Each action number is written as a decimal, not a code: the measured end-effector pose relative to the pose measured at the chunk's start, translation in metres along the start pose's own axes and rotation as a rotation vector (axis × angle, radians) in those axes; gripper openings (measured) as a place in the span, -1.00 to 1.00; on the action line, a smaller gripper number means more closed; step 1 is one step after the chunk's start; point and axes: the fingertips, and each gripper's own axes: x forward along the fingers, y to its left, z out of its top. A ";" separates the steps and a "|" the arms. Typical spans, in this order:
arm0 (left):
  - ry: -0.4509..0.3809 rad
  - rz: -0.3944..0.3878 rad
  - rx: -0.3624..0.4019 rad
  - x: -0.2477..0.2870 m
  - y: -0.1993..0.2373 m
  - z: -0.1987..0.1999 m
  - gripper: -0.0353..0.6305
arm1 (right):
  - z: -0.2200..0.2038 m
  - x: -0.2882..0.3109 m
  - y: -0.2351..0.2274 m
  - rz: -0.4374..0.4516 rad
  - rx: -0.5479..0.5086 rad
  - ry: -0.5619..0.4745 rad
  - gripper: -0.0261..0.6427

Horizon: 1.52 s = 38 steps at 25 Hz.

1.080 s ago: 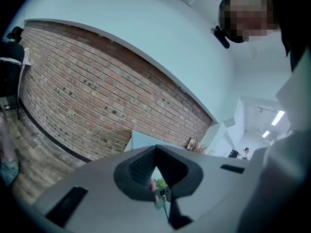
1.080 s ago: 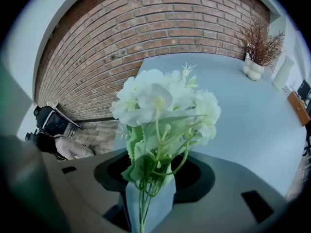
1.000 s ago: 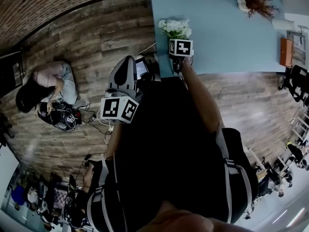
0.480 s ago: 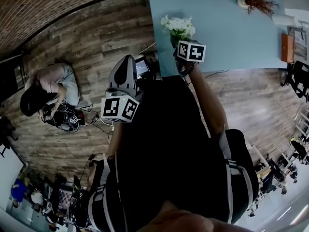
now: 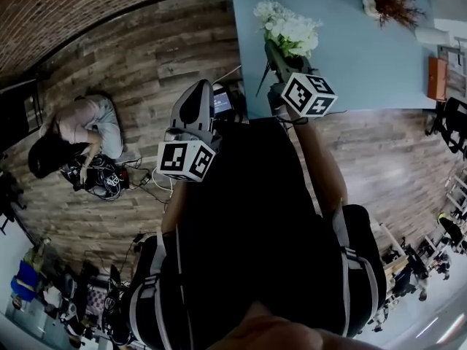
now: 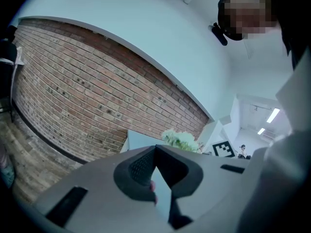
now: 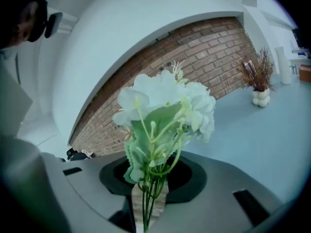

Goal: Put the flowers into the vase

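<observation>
My right gripper point(image 5: 278, 58) point(image 7: 148, 198) is shut on the green stems of a bunch of white flowers point(image 5: 290, 26) point(image 7: 165, 101); its jaws have just been closing on those stems. The bunch hangs upright in the air above the near left part of the blue table point(image 5: 350, 64). A white bobbly vase point(image 5: 368, 4) point(image 7: 259, 97) with dried reddish twigs stands at the table's far side. Beside it rises a tall white cylinder point(image 5: 429, 35) point(image 7: 281, 66). My left gripper point(image 5: 197, 93) point(image 6: 155, 149) is off the table over the wooden floor, shut, with nothing in it.
An orange-brown box point(image 5: 432, 77) lies near the table's right edge. A person point(image 5: 73, 133) sits on the wooden floor at the left among cables. A brick wall point(image 6: 87, 96) runs behind the table.
My right gripper has risen from the table's near edge with the flowers, which now stand well above the tabletop. The left gripper has kept still.
</observation>
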 end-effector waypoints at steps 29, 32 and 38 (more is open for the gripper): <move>0.072 -0.205 0.073 0.013 -0.067 -0.029 -0.82 | 0.043 -0.199 0.057 -0.080 -0.260 -0.436 -0.51; 0.072 -0.201 0.101 0.006 -0.102 -0.047 -0.82 | 0.037 -0.238 0.036 -0.082 -0.256 -0.466 -0.51; 0.033 -0.160 0.103 -0.010 -0.184 -0.084 -0.82 | 0.017 -0.312 -0.012 -0.086 -0.220 -0.506 -0.51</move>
